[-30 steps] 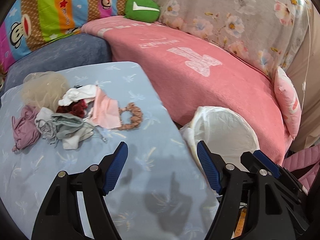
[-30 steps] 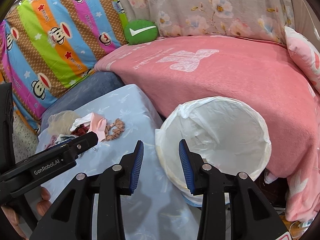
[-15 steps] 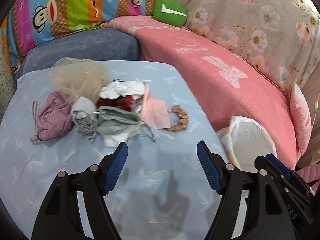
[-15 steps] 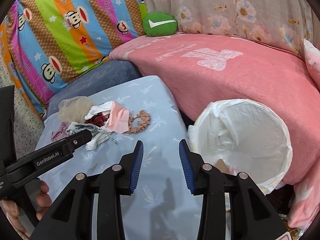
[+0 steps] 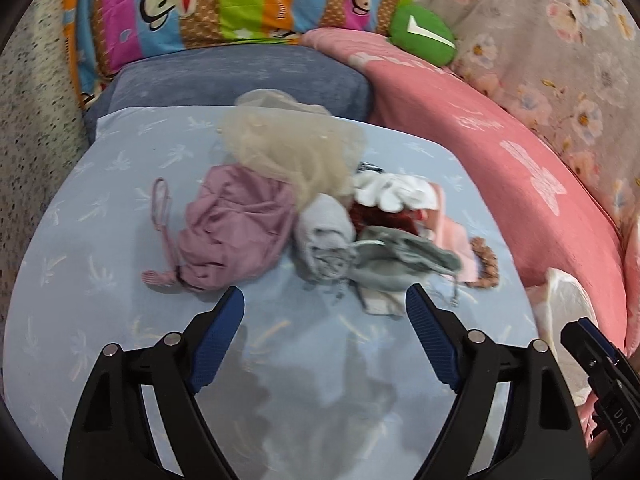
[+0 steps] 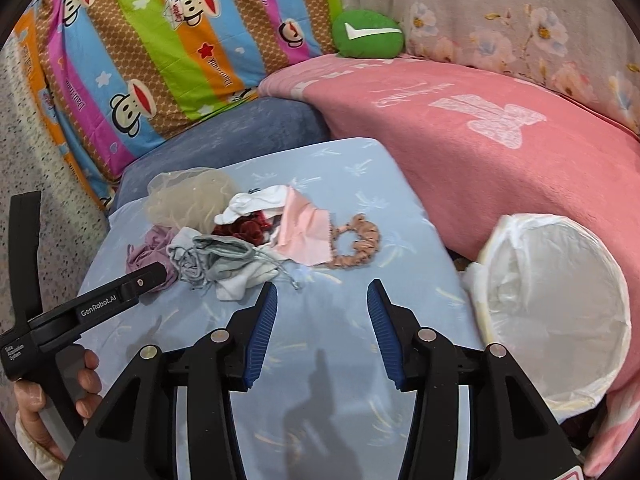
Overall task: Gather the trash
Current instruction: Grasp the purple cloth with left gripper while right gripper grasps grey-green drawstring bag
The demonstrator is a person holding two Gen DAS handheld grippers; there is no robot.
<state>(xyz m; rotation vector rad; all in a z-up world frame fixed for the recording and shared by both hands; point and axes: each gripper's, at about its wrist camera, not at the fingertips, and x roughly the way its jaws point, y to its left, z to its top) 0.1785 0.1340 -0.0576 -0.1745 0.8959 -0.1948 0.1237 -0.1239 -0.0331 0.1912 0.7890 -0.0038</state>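
A heap of soft scraps lies on the light blue table (image 5: 120, 320): a beige net (image 5: 292, 148), a mauve cloth (image 5: 236, 228), a grey sock (image 5: 324, 236), a grey pouch (image 5: 400, 260), a white cloth (image 5: 392, 192), a dark red piece (image 5: 380, 216), a pink cloth (image 6: 304, 232) and a brown scrunchie (image 6: 356, 240). My left gripper (image 5: 324, 308) hangs just short of the heap, its jaws opening with nothing between them. My right gripper (image 6: 322, 300) hovers over bare table near the pouch's cord, jaws also opening and empty. The white-lined bin (image 6: 560, 304) stands right of the table.
A pink blanket (image 6: 460, 152) covers the sofa behind the table, with a green cushion (image 6: 368, 36), a striped monkey-print cover (image 6: 140, 52) and a blue-grey cushion (image 5: 240, 76). A hand (image 6: 60, 396) holds the left gripper's handle at the lower left of the right wrist view.
Both grippers swung left from the bin towards the heap, which now lies straight ahead of them. Both pairs of jaws stand wider than before.
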